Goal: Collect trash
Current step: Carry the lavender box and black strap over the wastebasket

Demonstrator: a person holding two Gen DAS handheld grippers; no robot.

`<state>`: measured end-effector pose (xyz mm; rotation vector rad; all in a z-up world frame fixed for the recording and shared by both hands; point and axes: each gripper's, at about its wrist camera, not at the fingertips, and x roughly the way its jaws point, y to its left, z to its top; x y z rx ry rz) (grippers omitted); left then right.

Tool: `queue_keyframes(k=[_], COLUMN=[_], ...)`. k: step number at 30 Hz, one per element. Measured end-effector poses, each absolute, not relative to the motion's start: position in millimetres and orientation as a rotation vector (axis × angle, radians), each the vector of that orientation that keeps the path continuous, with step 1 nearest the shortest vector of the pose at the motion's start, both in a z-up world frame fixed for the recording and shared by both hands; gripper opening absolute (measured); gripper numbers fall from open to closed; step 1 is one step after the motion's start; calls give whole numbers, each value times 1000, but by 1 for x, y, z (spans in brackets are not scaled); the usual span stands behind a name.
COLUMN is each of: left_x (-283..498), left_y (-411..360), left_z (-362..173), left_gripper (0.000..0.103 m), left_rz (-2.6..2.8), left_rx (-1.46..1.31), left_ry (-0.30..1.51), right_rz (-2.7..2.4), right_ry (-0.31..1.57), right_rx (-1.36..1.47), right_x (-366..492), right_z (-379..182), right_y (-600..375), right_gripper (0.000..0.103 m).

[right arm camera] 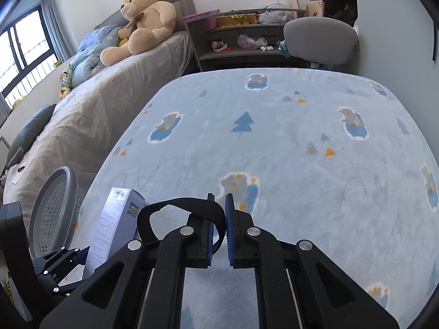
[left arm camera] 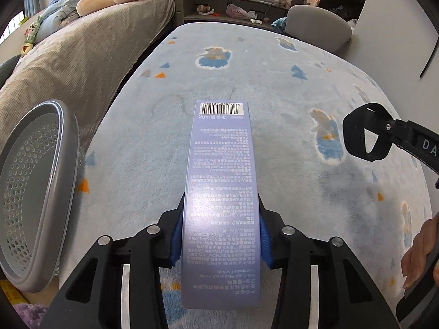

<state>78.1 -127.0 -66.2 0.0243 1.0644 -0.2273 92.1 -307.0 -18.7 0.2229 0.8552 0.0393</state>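
Left tool pinching a lavender toothpaste box above the blue rug, right of the grey perforated bin, right tool pressed together on a black strap.

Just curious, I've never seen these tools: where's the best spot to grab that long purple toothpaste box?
Probably across its two narrow long sides near one end, coming in along its length, as the left gripper does on the toothpaste box: flat parallel faces suit the pads.
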Motion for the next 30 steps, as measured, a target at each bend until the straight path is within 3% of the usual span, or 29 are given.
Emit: queue_keyframes(k=[9, 17, 30], left_x=[48, 34, 38], left_y=[-92, -17, 100], left_z=[-27, 7, 1], left_gripper=[43, 43, 43], left_rz=[-243, -191, -59], left_rx=[13, -2, 31], left_ry=[951, 861, 850], right_rz=[63, 110, 272], right_ry=[853, 808, 852], right_rx=[199, 107, 96], right_x=[81, 65, 75], right_z=[-14, 9, 9], right_y=[-278, -210, -78], right_gripper=[9, 9, 9])
